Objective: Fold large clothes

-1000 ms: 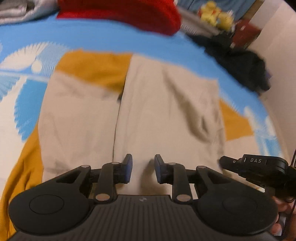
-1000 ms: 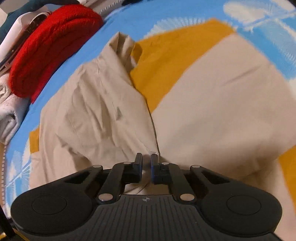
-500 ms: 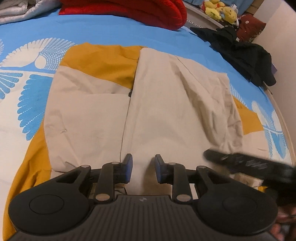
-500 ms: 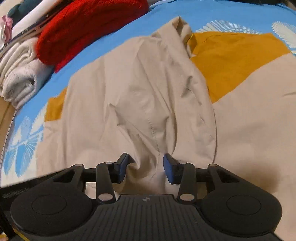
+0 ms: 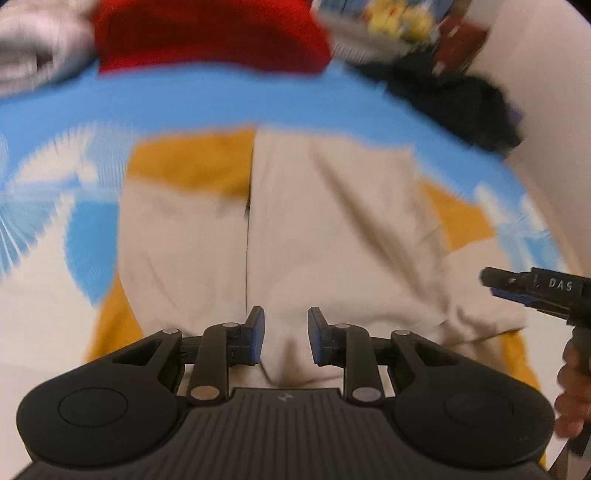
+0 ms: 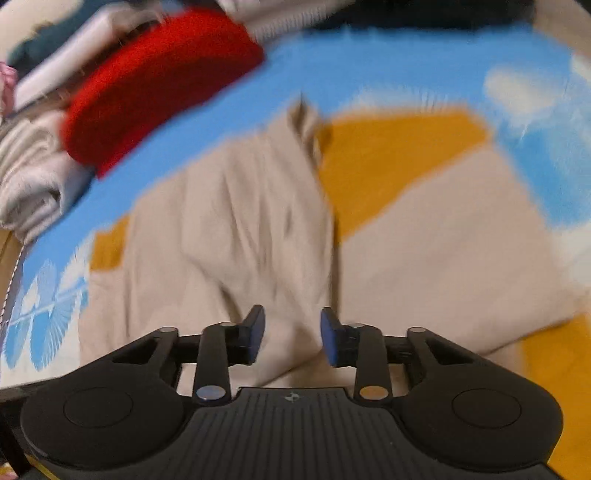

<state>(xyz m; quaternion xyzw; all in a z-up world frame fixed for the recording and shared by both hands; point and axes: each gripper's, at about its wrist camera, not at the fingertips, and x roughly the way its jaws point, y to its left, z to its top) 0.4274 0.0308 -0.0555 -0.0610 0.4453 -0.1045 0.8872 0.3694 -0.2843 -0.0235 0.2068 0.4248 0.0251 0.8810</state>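
Between folds: your left tongs (image 5: 282, 334) stand apart, right tongs (image 6: 291, 334) closing on nothing above the beige garment (image 5: 332, 229); next, grip its near edge.

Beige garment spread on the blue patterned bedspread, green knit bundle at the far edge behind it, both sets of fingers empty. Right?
Not quite: the knit bundle is red, not green, as the left wrist view shows. The rest holds: beige garment on the bedspread, nothing between either gripper's fingers.
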